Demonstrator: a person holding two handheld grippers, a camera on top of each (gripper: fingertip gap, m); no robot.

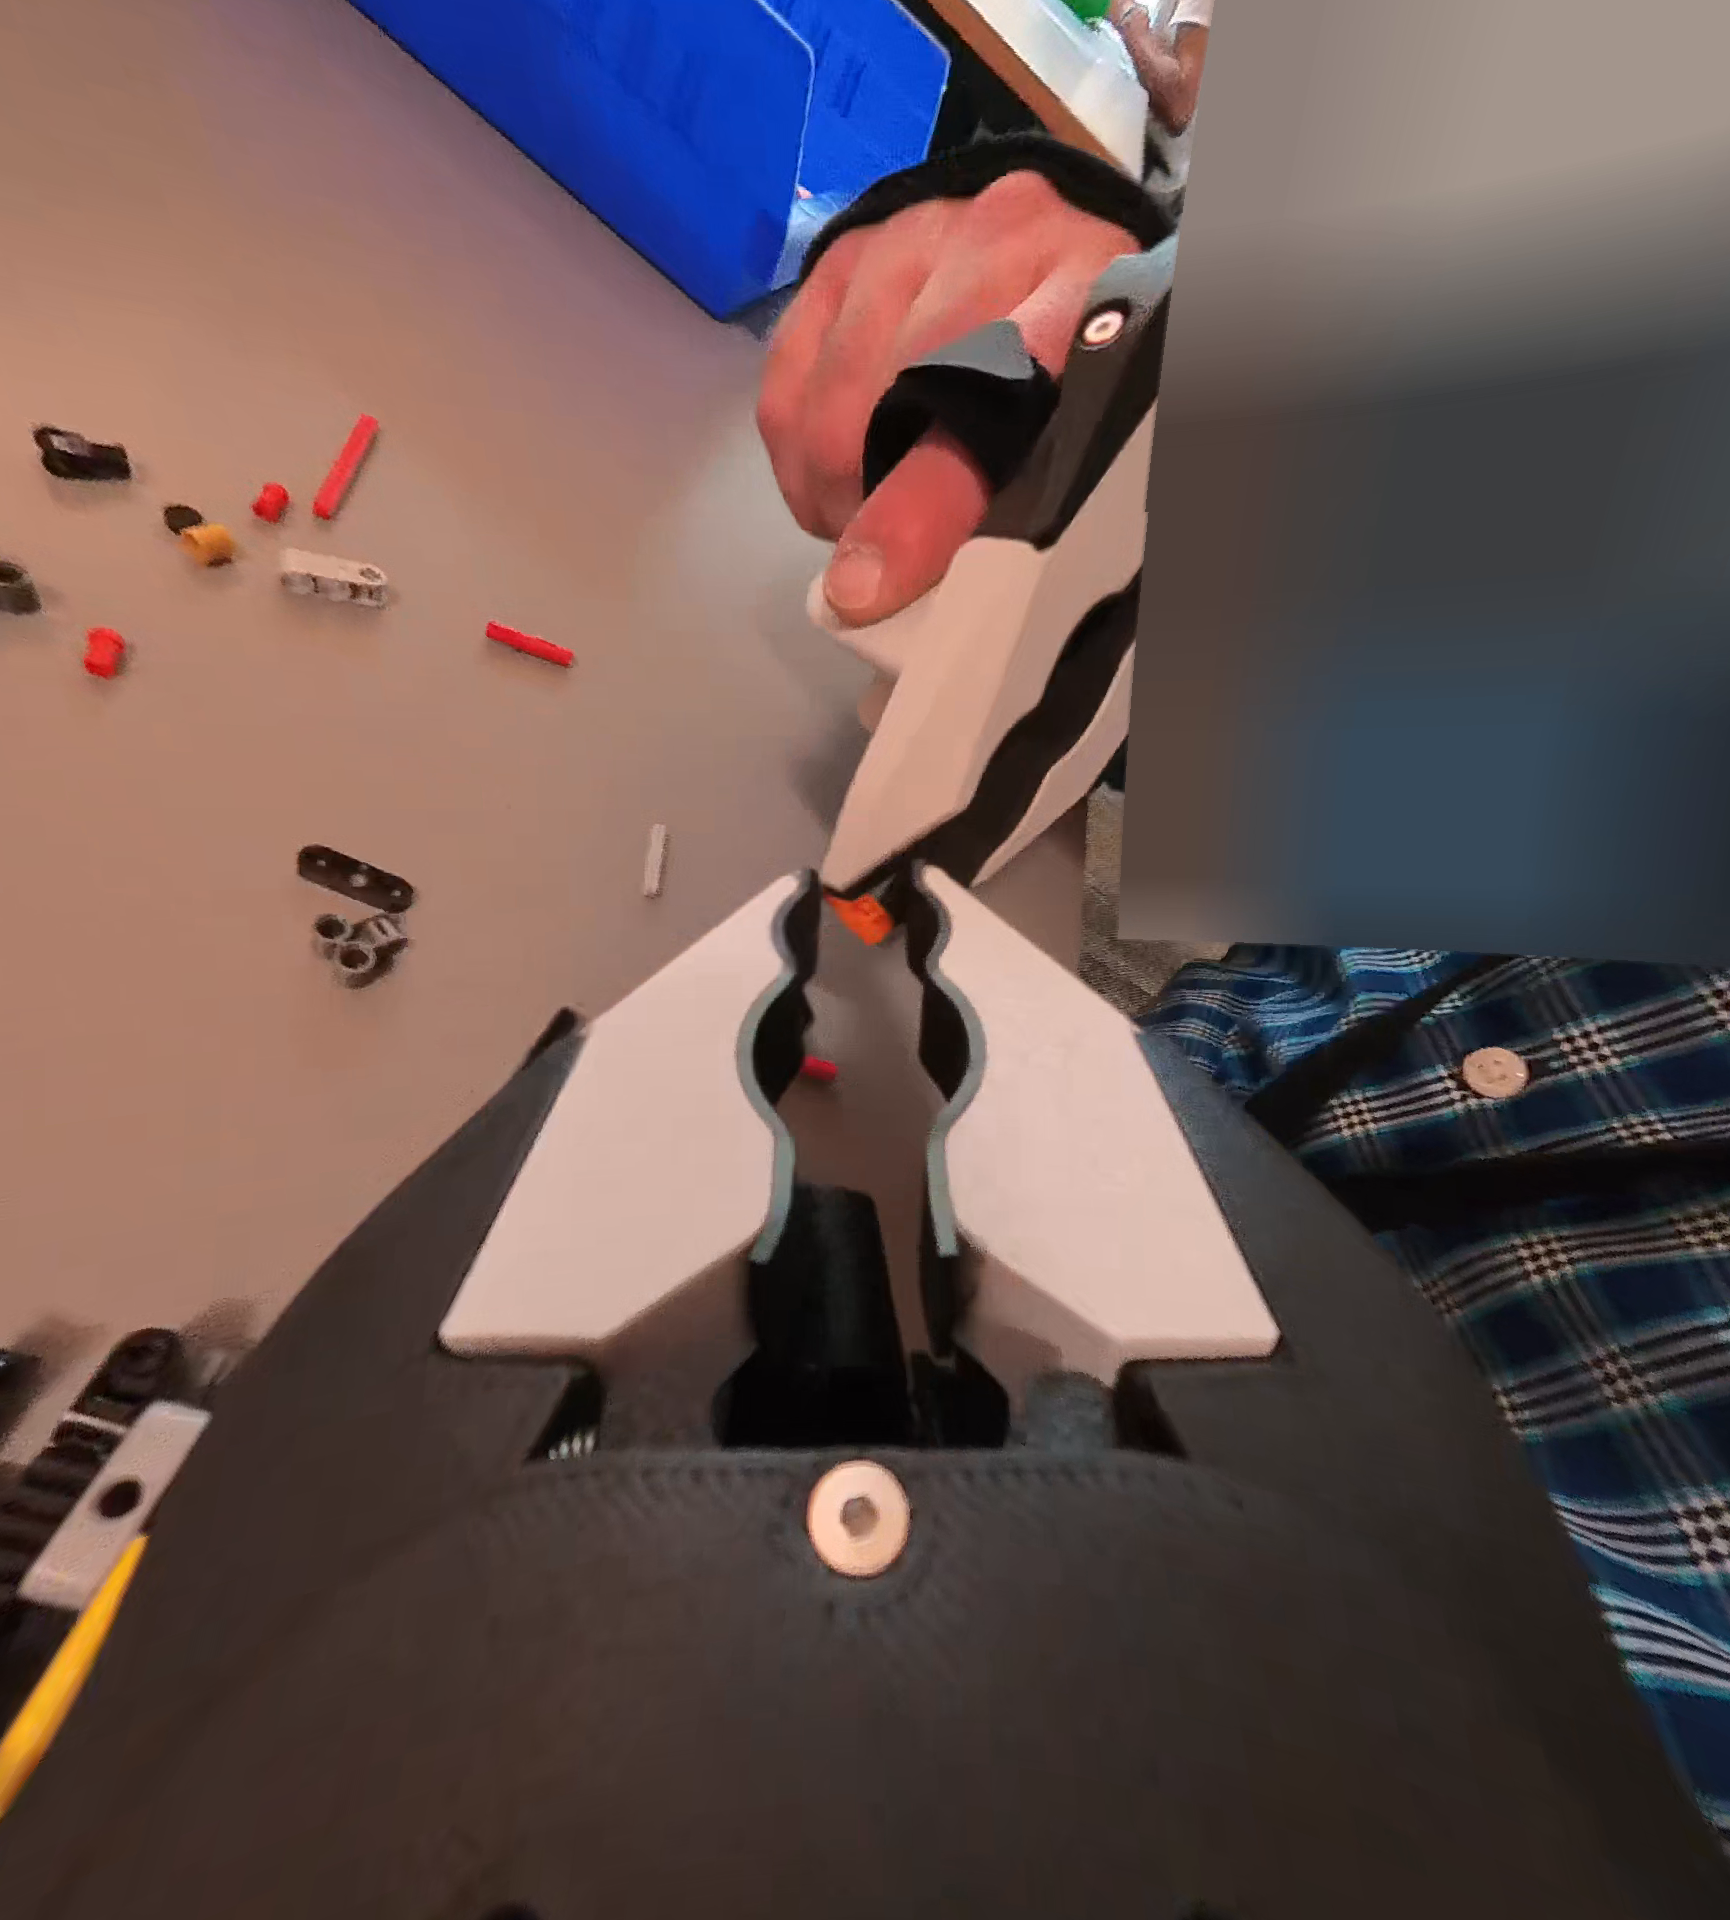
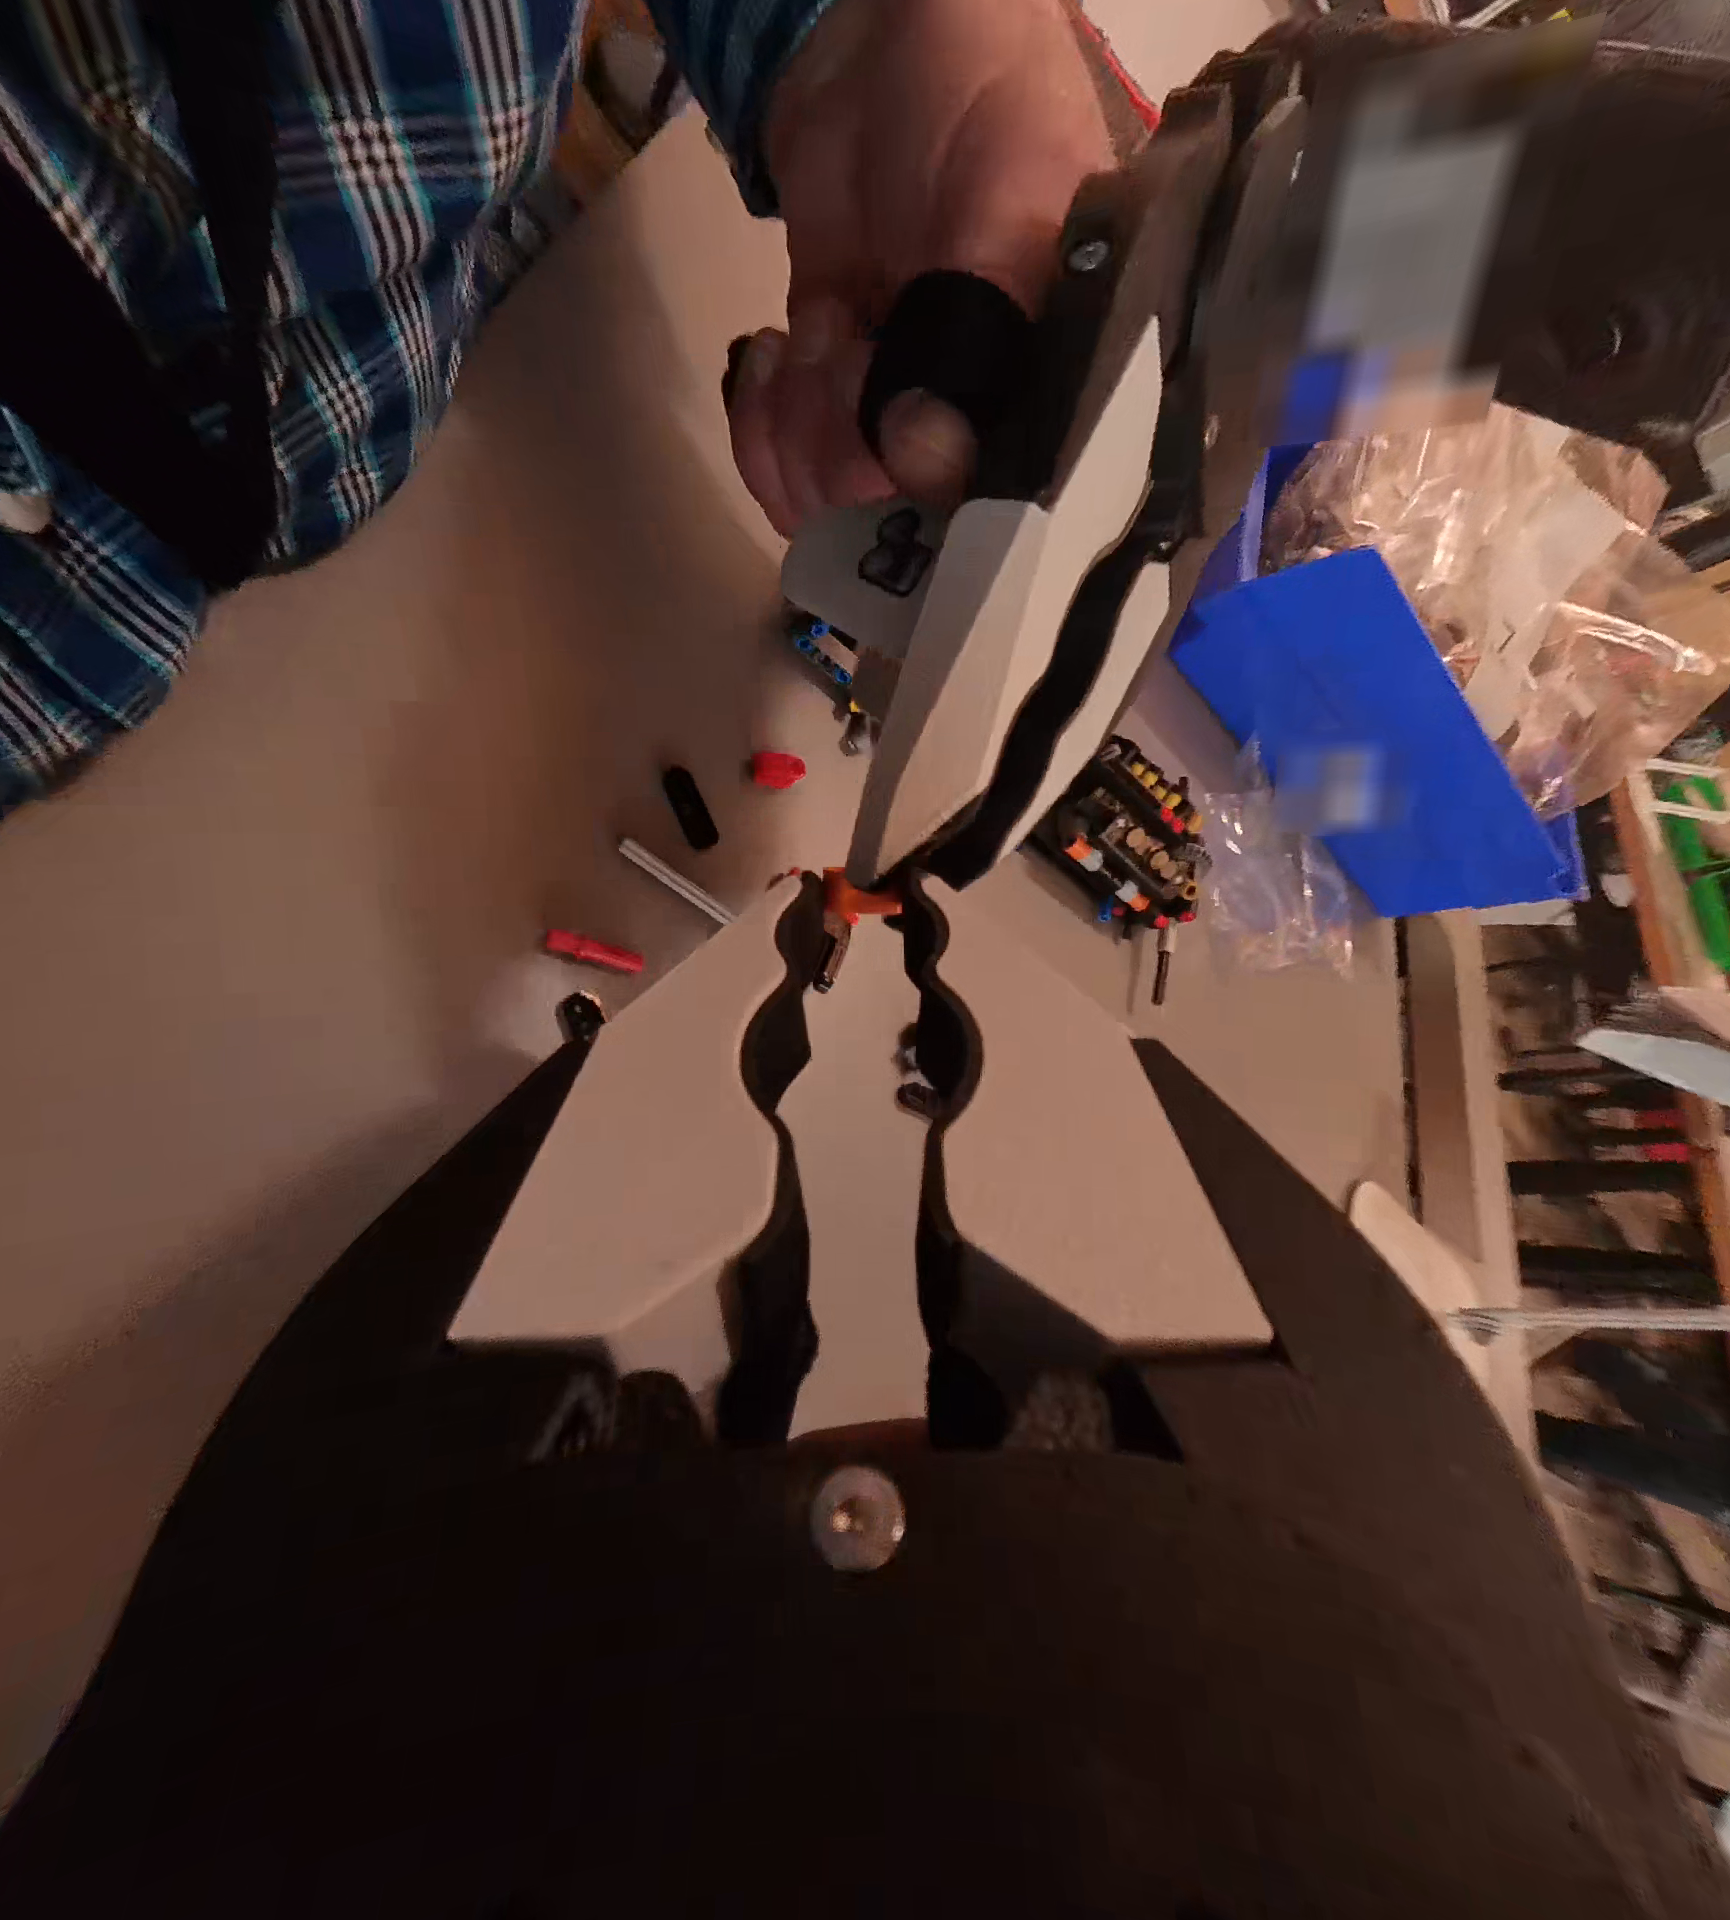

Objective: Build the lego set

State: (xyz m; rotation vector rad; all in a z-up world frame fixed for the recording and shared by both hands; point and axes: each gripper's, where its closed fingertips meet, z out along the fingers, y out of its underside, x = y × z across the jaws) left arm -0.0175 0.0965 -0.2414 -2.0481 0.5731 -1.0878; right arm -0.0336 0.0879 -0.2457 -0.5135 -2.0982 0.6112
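Landmark: the orange piece (image 1: 863,918), a small lego part held in the air above the surface (image 1: 217,260), where the two grippers meet tip to tip.
Loose parts: red pins (image 1: 346,467), black links (image 1: 354,878) and a grey connector (image 1: 359,948) lie scattered well to the left of the orange piece in the left wrist view, untouched.
Left gripper (image 1: 866,914): its jaws are spread only a little, and the orange piece sits right between their tips; whether they are pressing on it cannot be told.
Right gripper (image 2: 861,904): its jaws also stand slightly apart, with the orange piece at their tips and a short dark pin (image 2: 830,951) hanging from it toward the camera; real contact cannot be told here either.
Key relation: the orange piece lies straight ahead of both pairs of jaws, at the very tips; its long axis seems to run across the right gripper's gap. Neither hand is clearly nearer.
Blue bin (image 2: 1360,727): on the surface to the right of the orange piece in the right wrist view, beside a crumpled clear bag (image 2: 1463,540).
Likely step: passing or joining the orange piece between the grippers, judging from the shared contact point.
Risk: so small a piece may twist or drop if one side lets go early.
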